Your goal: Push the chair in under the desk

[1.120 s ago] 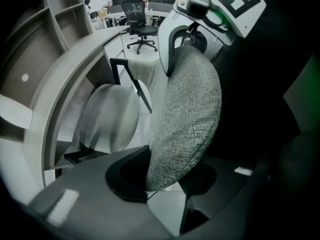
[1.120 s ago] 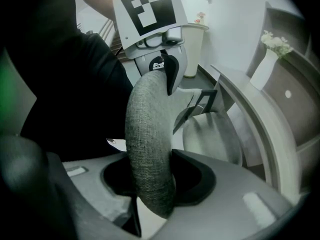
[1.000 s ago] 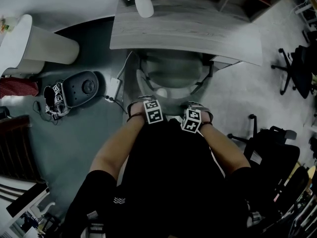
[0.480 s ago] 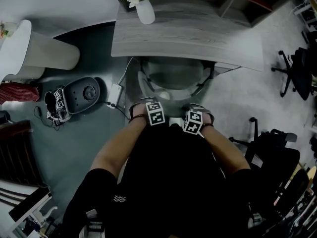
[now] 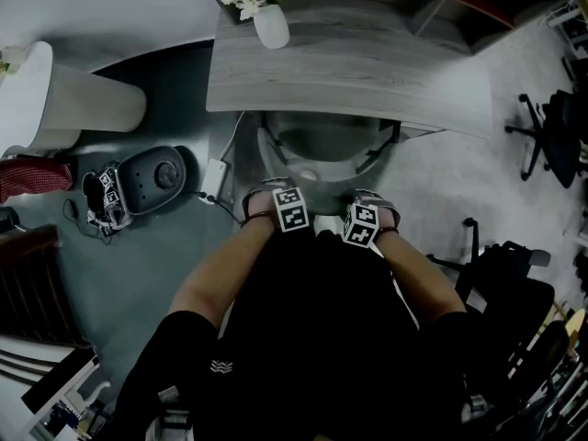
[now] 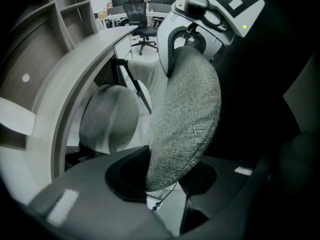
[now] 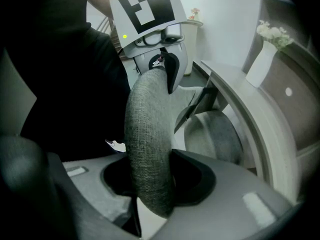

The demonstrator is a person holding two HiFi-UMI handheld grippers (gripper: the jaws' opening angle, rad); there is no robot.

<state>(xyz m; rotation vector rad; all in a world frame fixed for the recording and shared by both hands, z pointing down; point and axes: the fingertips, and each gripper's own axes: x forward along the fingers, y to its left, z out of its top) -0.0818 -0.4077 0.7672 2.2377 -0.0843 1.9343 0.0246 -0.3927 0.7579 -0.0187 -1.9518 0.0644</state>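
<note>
A grey fabric chair (image 5: 322,145) stands at the grey wooden desk (image 5: 349,72), its seat partly under the desktop. My left gripper (image 5: 285,206) and right gripper (image 5: 362,220) sit side by side on the top edge of the backrest, close to my body. In the left gripper view the padded backrest (image 6: 187,119) runs between the jaws of the left gripper (image 6: 160,184), which are shut on it. The right gripper (image 7: 155,186) clamps the same backrest (image 7: 150,144) from the other end. Each gripper's cube shows in the other's view.
A white vase of flowers (image 5: 270,26) stands on the desk's far left corner. On the floor at left lie a round grey device (image 5: 152,168) and a power strip (image 5: 213,168), beside a white cylinder (image 5: 55,95). Black office chairs (image 5: 551,127) crowd the right side.
Both grippers have moved toward the desk with the backrest in them. The chair seat has slid further under the desktop. Neither grip has changed.
</note>
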